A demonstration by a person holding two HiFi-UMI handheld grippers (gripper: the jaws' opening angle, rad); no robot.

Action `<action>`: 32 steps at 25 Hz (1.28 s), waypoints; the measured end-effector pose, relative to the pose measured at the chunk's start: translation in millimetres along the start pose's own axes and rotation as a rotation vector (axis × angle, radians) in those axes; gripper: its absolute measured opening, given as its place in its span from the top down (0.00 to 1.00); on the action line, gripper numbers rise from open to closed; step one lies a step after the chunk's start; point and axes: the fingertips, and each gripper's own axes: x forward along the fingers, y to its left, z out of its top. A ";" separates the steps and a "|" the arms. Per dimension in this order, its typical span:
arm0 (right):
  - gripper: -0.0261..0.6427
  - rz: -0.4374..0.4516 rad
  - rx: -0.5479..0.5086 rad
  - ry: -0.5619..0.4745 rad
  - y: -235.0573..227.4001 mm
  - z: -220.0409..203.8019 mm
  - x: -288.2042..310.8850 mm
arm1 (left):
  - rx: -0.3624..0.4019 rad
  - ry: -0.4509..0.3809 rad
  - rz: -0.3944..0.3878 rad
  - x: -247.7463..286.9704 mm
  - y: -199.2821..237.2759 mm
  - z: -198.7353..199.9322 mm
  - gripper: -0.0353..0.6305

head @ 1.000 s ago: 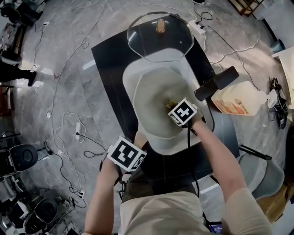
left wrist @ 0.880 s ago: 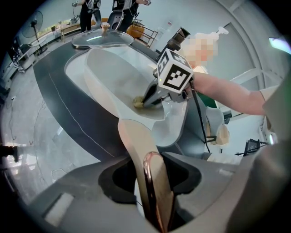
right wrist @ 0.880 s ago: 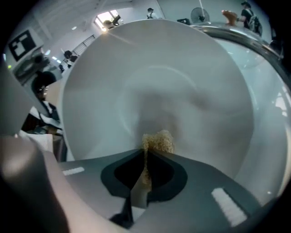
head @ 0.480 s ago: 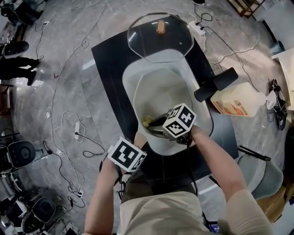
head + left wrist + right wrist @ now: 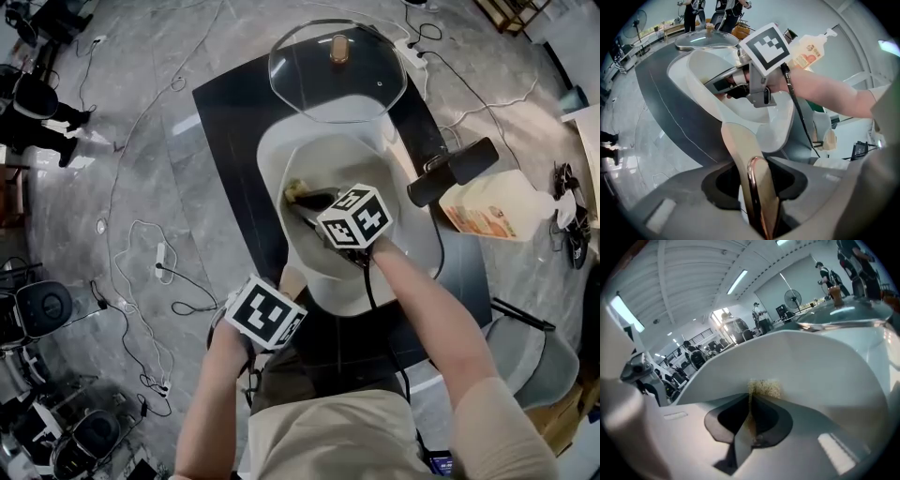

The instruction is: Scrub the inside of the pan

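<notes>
My left gripper (image 5: 758,201) was clenched on the handle (image 5: 747,154) at the pan's 6 o'clock, and the pan (image 5: 349,157) sat on the dark table (image 5: 225,122). My right gripper (image 5: 750,427) pinched the scrub pad (image 5: 765,388) against the inner wall near 10 o'clock. I judged this mid-scrub, with the next stroke needing firm pressure across toward 3 o'clock. My marker cube (image 5: 354,217) hid much of the floor, so any remaining grime was hard to make out.

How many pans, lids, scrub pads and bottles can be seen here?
White square pan: 1
Clear glass lid with wooden knob: 1
Yellowish scrub pad: 1
Pale plastic bottle with orange label: 1
Total: 4
</notes>
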 end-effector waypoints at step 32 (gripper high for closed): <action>0.93 0.205 0.176 0.414 46.3 -106.8 -34.1 | 0.000 0.016 0.007 3.1 1.4 -1.5 0.69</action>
